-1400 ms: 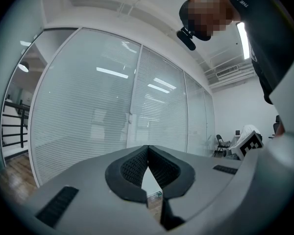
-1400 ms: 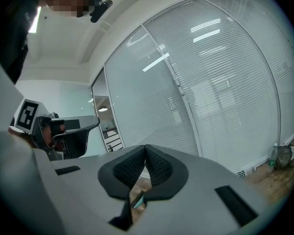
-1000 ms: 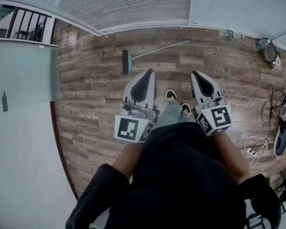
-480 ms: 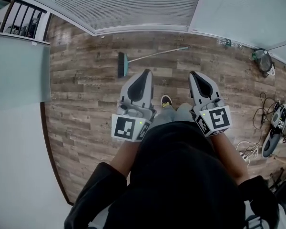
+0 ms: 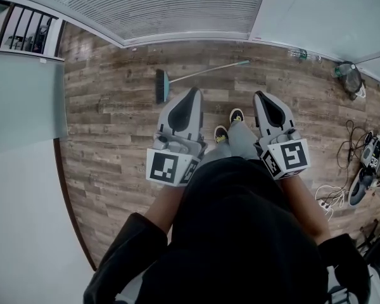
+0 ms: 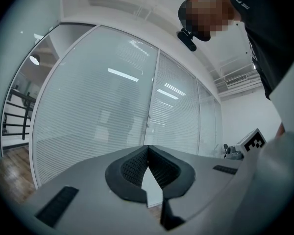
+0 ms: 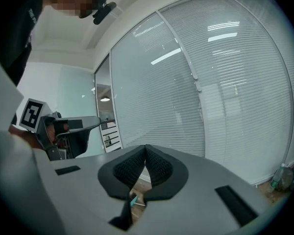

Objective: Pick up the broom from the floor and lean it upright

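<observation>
The broom (image 5: 162, 86) lies flat just beside the glass wall (image 5: 177, 5), while the left gripper (image 5: 192, 94) and right gripper (image 5: 261, 97), farther from that wall, stay out of reach, so both are squeezed closed on nothing.

blind-covered glass wall (image 5: 177, 5) ahead of the left tongs (image 5: 193, 94); black railing (image 5: 25, 33) far to their left; white cables (image 5: 332, 198) and dark bag (image 5: 349, 73) well right of the right tongs (image 5: 261, 97).

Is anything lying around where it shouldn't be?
Yes. The broom lies flat on the wooden floor, close to the glass wall, instead of standing upright. Loose cables also sprawl on the floor at the right.
</observation>
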Demonstrator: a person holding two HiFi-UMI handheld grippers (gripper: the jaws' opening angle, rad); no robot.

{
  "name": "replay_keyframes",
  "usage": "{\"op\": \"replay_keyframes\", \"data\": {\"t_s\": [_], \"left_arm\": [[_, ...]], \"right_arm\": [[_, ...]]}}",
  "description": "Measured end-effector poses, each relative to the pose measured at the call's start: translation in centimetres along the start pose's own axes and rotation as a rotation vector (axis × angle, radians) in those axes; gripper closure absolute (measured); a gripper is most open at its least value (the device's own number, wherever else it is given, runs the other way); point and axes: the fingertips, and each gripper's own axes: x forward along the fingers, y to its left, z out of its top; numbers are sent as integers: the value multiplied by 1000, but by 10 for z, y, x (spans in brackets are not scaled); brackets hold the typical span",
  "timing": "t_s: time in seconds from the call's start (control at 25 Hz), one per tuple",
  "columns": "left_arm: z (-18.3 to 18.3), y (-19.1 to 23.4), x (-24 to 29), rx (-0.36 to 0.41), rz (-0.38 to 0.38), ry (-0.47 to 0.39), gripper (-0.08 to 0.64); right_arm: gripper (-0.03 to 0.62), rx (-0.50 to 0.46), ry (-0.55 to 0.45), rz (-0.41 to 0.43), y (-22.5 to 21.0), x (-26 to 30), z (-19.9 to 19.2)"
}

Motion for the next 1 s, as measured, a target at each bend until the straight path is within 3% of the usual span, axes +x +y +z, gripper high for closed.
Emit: {"op": "replay_keyframes", "data": {"t_s": [0.36,0.68,1.0], "left_arm": [[0,-3,58,-7,-7,54,543],[12,-9,131,44,-40,66,543],[8,-17,163,78,-48,80,543]], "right_arm": [[577,56,18,-34,-56,22,8],[577,74,-4,-51,-125,50,19],[577,81,7,-1,-142,77,18]]}}
